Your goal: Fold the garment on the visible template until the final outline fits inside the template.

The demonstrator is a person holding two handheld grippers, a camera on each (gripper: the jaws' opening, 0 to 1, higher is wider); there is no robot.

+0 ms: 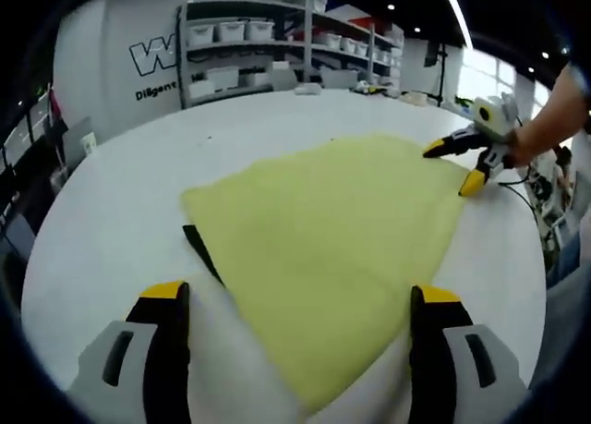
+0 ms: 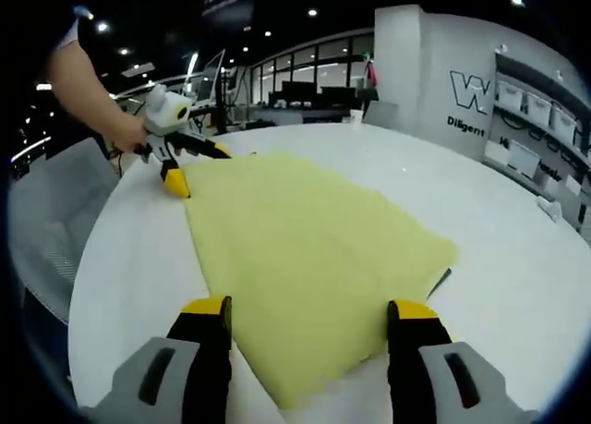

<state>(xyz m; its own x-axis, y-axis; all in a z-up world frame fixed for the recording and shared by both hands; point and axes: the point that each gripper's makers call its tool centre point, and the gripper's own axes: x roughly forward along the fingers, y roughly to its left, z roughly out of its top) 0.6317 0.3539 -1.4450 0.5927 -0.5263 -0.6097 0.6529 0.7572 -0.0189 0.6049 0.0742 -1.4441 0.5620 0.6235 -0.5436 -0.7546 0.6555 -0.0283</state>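
A pale yellow garment (image 1: 332,230) lies flat on the round white table (image 1: 120,212). A thin black strip of the template (image 1: 201,253) peeks out from under its left edge; in the right gripper view the template (image 2: 440,281) shows at the cloth's right edge. My left gripper (image 1: 300,299) is open, its jaws on either side of the garment's near corner. At the far right corner, the right gripper (image 1: 451,170) stands open, held by a hand. In the right gripper view the right gripper (image 2: 309,311) is open over a corner of the garment (image 2: 305,248), and the left gripper (image 2: 201,171) is open at the far corner.
Shelves with white bins (image 1: 240,36) stand past the table's far edge, beside a white wall with lettering (image 2: 476,101). A grey chair (image 2: 55,230) stands close to the table's rim on the left of the right gripper view. A person's arm (image 1: 563,110) reaches in from the right.
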